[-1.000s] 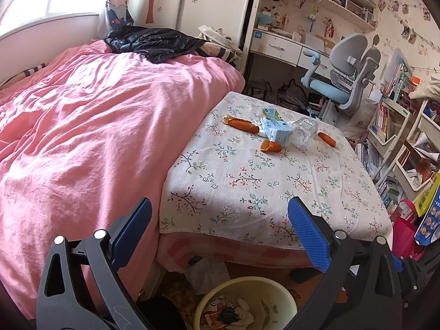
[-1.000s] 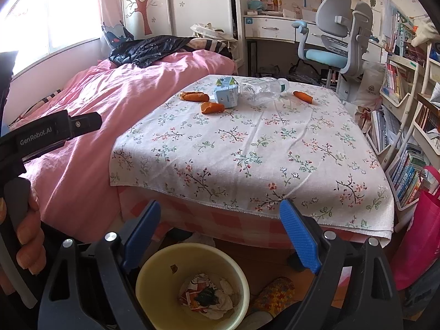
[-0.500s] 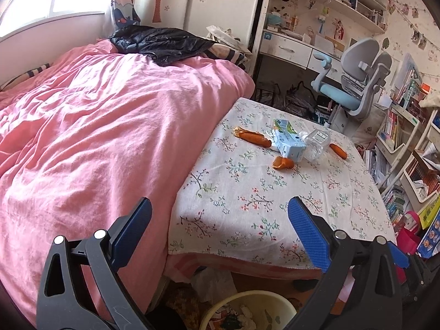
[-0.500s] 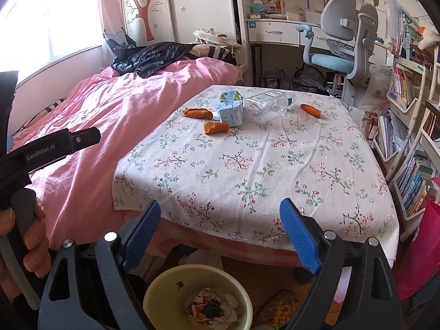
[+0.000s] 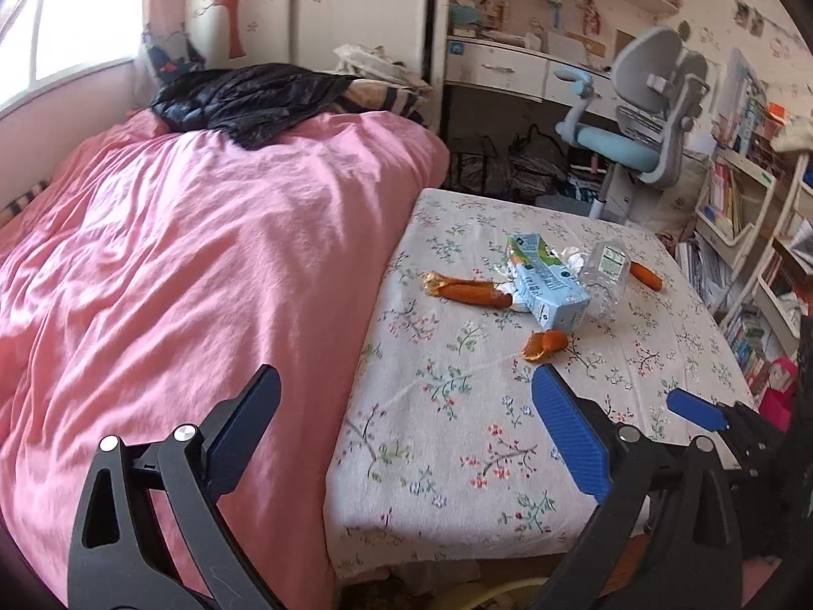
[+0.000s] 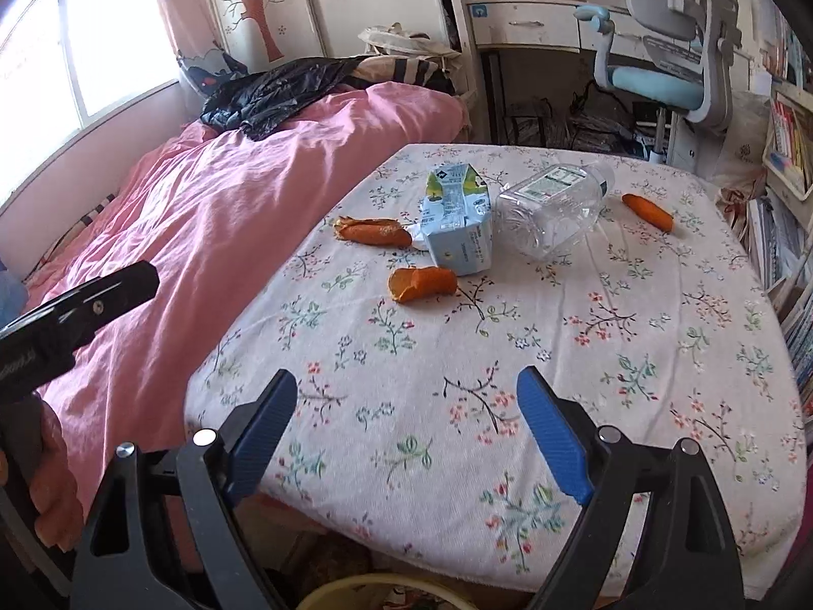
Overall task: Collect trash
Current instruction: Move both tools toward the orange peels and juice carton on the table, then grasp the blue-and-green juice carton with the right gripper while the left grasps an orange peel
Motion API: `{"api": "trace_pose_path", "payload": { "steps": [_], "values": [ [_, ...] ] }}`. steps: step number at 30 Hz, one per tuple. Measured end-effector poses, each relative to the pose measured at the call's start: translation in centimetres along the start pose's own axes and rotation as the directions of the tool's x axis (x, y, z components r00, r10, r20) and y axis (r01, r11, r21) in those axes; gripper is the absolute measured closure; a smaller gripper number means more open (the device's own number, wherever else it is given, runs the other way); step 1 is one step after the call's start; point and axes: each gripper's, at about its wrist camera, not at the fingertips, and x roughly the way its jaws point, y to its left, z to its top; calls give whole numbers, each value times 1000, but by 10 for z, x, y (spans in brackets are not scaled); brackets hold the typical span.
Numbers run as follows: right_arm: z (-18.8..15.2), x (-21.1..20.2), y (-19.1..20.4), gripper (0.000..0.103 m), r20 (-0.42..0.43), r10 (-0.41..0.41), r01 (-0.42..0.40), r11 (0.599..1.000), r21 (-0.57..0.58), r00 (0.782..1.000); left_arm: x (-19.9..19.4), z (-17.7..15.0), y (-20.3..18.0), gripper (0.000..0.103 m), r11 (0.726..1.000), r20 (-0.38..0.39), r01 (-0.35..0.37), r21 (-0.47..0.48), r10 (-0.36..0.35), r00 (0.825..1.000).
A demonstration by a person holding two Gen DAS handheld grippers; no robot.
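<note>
Both hand-held grippers, left (image 5: 404,424) and right (image 6: 406,419), spread wide (empty); carton (image 6: 457,229), bottle (image 6: 556,208) ahead

Blue carton (image 6: 457,223), clear bottle (image 6: 556,211), orange wrappers (image 6: 421,283) lie clustered on tablecloth (image 6: 508,381).

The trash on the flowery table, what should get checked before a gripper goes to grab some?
1. Right hand-held gripper open and empty: ok.
2. Left hand-held gripper open and empty: ok.
3. Nearest piece, the short orange piece, lies alone with no other trash on it: ok.
4. Blue carton free to lift: not ok, the clear plastic bottle lies right against it and crumpled white paper is tucked beside it.
5. Yellow bin below the table edge has room: cannot tell, only its rim shows.
6. Far orange piece within reach: cannot tell.
</note>
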Motion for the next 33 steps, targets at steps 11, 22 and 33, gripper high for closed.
{"api": "trace_pose_path", "payload": {
  "steps": [11, 22, 33],
  "values": [
    [27, 68, -13, 34, -70, 36, -28, 993, 112, 997, 117, 68, -22, 10, 910, -57, 91, 405, -74, 996],
    [75, 18, 0, 34, 72, -39, 49, 989, -142, 997, 210, 56, -77, 23, 731, -198, 203, 651, -95, 976],
    [135, 116, -4, 34, -276, -125, 55, 967, -248, 953, 227, 70, -34, 73, 891, -363, 371, 261, -266, 893]
  ]
}}
